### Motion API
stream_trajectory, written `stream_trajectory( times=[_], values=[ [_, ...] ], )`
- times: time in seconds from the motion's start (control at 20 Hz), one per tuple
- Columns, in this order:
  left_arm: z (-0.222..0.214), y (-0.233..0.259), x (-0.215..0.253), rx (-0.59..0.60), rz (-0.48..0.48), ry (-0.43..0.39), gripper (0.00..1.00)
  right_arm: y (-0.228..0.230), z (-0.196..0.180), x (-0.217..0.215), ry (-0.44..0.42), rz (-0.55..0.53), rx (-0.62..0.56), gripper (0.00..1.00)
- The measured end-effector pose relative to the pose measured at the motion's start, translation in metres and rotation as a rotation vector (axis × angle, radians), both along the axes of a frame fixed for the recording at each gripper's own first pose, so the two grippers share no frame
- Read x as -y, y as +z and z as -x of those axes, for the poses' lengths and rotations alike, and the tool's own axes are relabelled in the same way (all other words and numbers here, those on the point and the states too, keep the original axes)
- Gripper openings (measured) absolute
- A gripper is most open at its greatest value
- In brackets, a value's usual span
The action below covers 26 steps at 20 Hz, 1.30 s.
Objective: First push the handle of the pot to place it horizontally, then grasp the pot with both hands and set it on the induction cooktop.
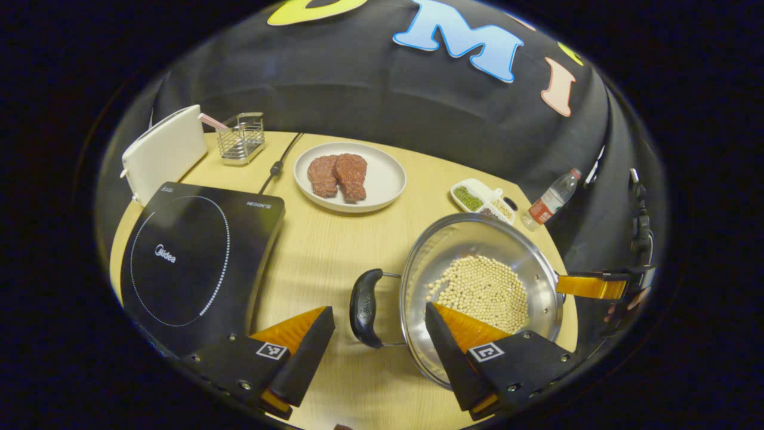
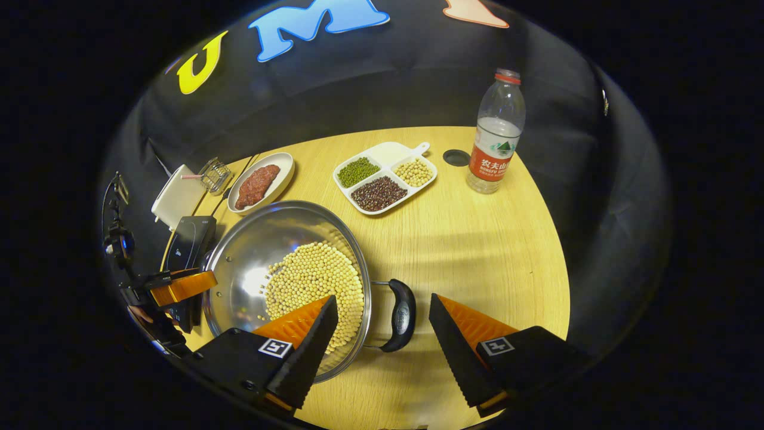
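while both claws stand wide and hold nothing, the job looks to be at the two-handed grasp: each side handle of the pot [image 1: 477, 286] already lies flat, so the pushing step reads as done.

in the left gripper view, the left claw [image 1: 380, 334] sits at the bottom centre, its fingers straddling the pot's left handle [image 1: 365, 307], one finger over the rim and the soybeans [image 1: 480, 291].

in the right gripper view, the right claw [image 2: 382, 331] brackets the right handle [image 2: 401, 315] likewise.

the pot rests on the tabletop [image 1: 334, 245] at lower right, with the induction cooktop [image 1: 191, 263] at left, apart from it.

next, each claw likely needs to close on its handle, then lift level so the beans stay in.
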<state>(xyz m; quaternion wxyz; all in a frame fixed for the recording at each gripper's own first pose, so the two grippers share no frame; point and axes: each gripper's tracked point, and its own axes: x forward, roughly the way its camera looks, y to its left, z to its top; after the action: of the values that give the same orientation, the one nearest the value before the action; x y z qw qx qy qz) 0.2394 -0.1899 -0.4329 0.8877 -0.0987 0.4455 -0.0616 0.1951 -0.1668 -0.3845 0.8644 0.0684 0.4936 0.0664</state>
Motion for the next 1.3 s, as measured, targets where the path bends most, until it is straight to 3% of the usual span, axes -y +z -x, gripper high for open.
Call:
stream_trajectory(
  times=[0.1, 0.25, 0.3, 0.35, 0.4, 0.45, 0.5, 0.55, 0.6, 0.65, 0.7, 0.75, 0.8, 1.0, 1.05, 1.1, 1.15, 1.3],
  values=[
    [-0.001, -0.012, -0.001, -0.040, -0.010, -0.003, 0.89, -0.009, -0.004, 0.001, -0.001, 0.011, -0.012, 0.98],
    [-0.005, -0.025, 0.002, -0.069, -0.011, -0.007, 0.94, -0.017, -0.004, -0.002, 0.000, -0.004, -0.037, 0.99],
    [-0.005, -0.028, 0.003, -0.079, -0.010, -0.011, 0.94, -0.020, -0.004, -0.003, 0.007, -0.006, -0.045, 0.97],
    [-0.005, -0.030, 0.004, -0.087, -0.011, -0.015, 0.94, -0.022, -0.003, -0.003, 0.015, 0.000, -0.051, 0.89],
    [-0.005, -0.033, 0.005, -0.098, -0.015, -0.021, 0.94, -0.026, -0.003, -0.004, 0.023, 0.007, -0.058, 0.96],
    [-0.006, -0.035, 0.005, -0.106, -0.025, -0.024, 0.94, -0.029, -0.001, -0.004, 0.026, 0.009, -0.068, 0.96],
    [-0.009, -0.033, 0.005, -0.099, -0.027, -0.027, 0.92, -0.032, -0.001, -0.006, 0.025, 0.006, -0.076, 0.89],
    [-0.011, -0.033, 0.008, -0.094, -0.024, -0.030, 0.92, -0.035, -0.001, -0.008, 0.021, -0.002, -0.085, 0.96],
    [-0.011, -0.034, 0.008, -0.095, -0.025, -0.034, 0.92, -0.038, -0.001, -0.010, 0.018, -0.008, -0.095, 0.85],
    [-0.012, -0.035, 0.008, -0.099, -0.026, -0.038, 0.92, -0.041, 0.001, -0.011, 0.017, -0.012, -0.106, 0.88],
    [-0.012, -0.037, 0.010, -0.108, -0.020, -0.042, 0.87, -0.044, 0.001, -0.010, 0.013, -0.002, -0.111, 0.75],
    [-0.013, -0.037, 0.013, -0.116, -0.020, -0.032, 0.74, -0.047, 0.002, -0.009, 0.012, 0.006, -0.114, 0.77],
    [-0.011, -0.036, 0.010, -0.127, -0.015, -0.033, 0.62, -0.048, 0.002, -0.006, 0.009, 0.013, -0.116, 0.68],
    [-0.009, -0.037, 0.011, -0.167, 0.026, -0.006, 0.60, -0.049, 0.003, -0.008, -0.034, -0.029, -0.143, 0.64],
    [-0.010, -0.037, 0.012, -0.179, 0.043, 0.007, 0.55, -0.047, 0.003, -0.008, -0.043, -0.032, -0.152, 0.61],
    [-0.009, -0.035, 0.011, -0.183, 0.057, 0.014, 0.60, -0.047, 0.005, -0.008, -0.054, -0.035, -0.164, 0.58],
    [-0.010, -0.037, 0.012, -0.184, 0.056, 0.012, 0.56, -0.048, 0.004, -0.008, -0.059, -0.036, -0.170, 0.55],
    [-0.009, -0.036, 0.012, -0.183, 0.042, 0.000, 0.58, -0.048, 0.005, -0.010, -0.056, -0.032, -0.176, 0.51]
  ],
)
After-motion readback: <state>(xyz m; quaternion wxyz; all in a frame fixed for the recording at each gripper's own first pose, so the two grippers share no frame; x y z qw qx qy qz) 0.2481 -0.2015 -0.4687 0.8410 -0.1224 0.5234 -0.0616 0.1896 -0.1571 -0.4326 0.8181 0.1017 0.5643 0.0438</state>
